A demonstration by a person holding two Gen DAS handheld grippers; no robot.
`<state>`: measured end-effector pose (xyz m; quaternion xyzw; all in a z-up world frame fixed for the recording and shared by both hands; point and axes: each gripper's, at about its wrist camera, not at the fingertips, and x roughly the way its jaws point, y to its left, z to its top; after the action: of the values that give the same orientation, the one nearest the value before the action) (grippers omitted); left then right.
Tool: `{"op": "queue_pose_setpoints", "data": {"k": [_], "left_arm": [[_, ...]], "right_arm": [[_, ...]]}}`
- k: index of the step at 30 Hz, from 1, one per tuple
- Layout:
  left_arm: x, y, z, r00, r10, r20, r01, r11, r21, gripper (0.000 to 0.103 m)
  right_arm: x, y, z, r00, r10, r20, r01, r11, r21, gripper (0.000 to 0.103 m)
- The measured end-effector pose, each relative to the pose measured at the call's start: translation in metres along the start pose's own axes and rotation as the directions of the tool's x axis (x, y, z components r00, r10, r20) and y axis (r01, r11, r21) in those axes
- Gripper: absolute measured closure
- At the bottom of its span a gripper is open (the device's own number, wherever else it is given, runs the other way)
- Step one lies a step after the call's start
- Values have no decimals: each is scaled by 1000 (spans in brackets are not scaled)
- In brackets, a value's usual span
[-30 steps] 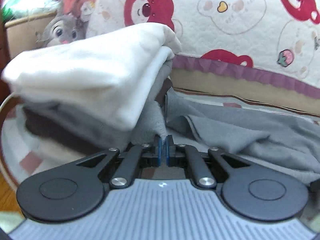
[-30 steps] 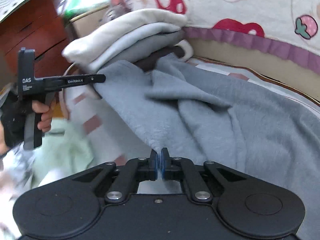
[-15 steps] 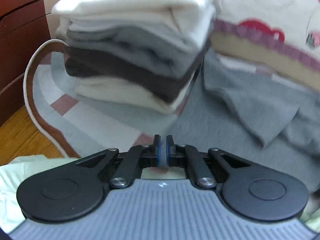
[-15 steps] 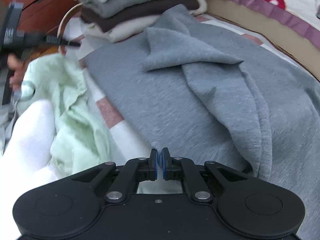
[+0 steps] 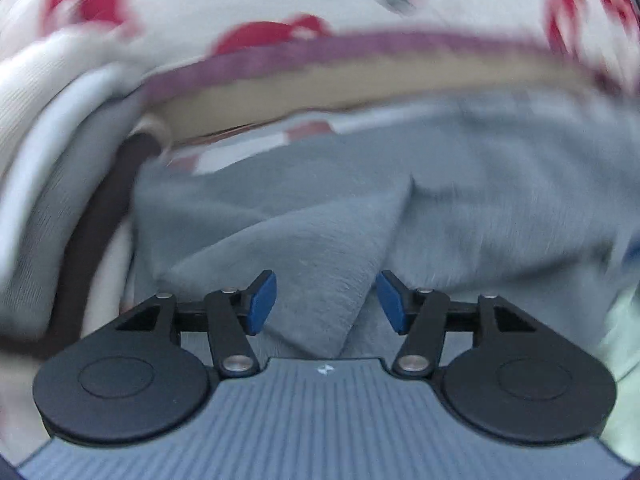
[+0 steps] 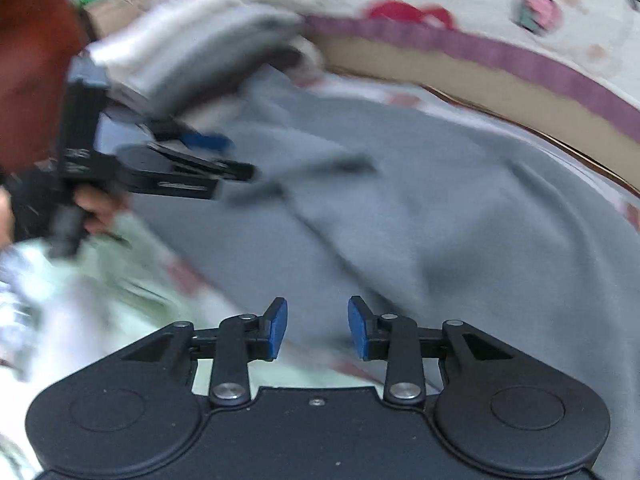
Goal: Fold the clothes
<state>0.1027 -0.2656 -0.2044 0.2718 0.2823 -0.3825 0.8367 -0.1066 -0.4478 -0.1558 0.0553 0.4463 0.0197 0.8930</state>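
Note:
A grey garment (image 5: 360, 216) lies spread on the patterned mat with one flap folded over; in the right wrist view the grey garment (image 6: 420, 220) fills the middle. My left gripper (image 5: 326, 302) hovers over the flap, its jaws opening, blue pads (image 5: 262, 302) apart and pressing on nothing. My right gripper (image 6: 317, 328) is at the garment's near edge, jaws opening too, nothing gripped. The left gripper (image 6: 232, 156) also shows at the left of the right wrist view, held by a hand (image 6: 96, 204). Both views are blurred by motion.
A stack of folded clothes (image 6: 208, 52) stands at the garment's far left corner, close beside the left gripper (image 5: 60, 184). A pale green garment (image 6: 120, 280) lies at the near left. The bed edge with purple trim (image 6: 500, 56) runs behind. Wooden furniture (image 6: 32, 40) is at far left.
Both grippers were shut and now stand open. The left gripper swung away from the folded stack and down over the grey garment. The right gripper shifted a little along the garment's near edge.

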Motion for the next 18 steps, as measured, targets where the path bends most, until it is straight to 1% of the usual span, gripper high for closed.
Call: {"op": "queue_pose_setpoints", "data": {"k": [1,2,3,4,5,6,8,9,10,11,12,13,14,15,17,18], "left_arm": [[9,-7,0,1000,19,-12,-18,998,65,46],[17,-14,-1,999,38,-23,-35,991,130,46],[26,-21,-1,998,58,-33,-51,979,195,46],[30,-18,-1,997,74,-37,-67,982,175,46],[33,-14,0,995,90,-41,-83,986,144,46],[32,-9,1,994,100,-42,-96,992,86,46],[28,2,1,996,73,-47,-75,997,-27,46],[28,5,1,997,53,-50,-55,997,-53,51],[29,5,0,997,52,-51,-54,998,-38,74],[29,5,0,997,54,-51,-55,998,-18,92],[27,3,-1,997,72,-38,-71,997,11,101],[17,2,-1,993,115,11,-116,993,34,101],[6,2,0,985,160,65,-163,985,52,101],[-11,1,0,967,223,127,-233,969,78,101],[-49,12,-1,941,297,165,-302,953,3,101],[-66,25,-4,937,311,159,-303,950,-72,101]], "right_arm": [[1,-5,-3,999,-30,-13,30,999,12,63],[2,-9,-6,999,-44,-14,45,999,28,57],[4,-11,-8,998,-55,-16,56,997,44,54],[5,-13,-10,998,-67,-16,68,996,57,50],[6,-12,-11,997,-81,-13,81,995,61,49],[6,-13,-11,996,-94,-8,94,993,65,47],[4,-13,-7,995,-101,14,100,993,66,41],[3,-14,-6,995,-102,21,100,993,61,41],[4,-15,-5,994,-111,19,109,992,59,40],[6,-16,-5,993,-120,16,119,991,58,40],[10,-18,-5,991,-131,10,131,990,61,40],[14,-20,-5,990,-143,4,142,988,64,40],[18,-23,-6,989,-149,-2,148,986,70,40],[22,-24,-8,990,-140,-9,140,987,78,40],[26,-24,-10,990,-132,-40,134,990,35,40],[28,-23,-10,989,-136,-58,136,991,2,40]]}}
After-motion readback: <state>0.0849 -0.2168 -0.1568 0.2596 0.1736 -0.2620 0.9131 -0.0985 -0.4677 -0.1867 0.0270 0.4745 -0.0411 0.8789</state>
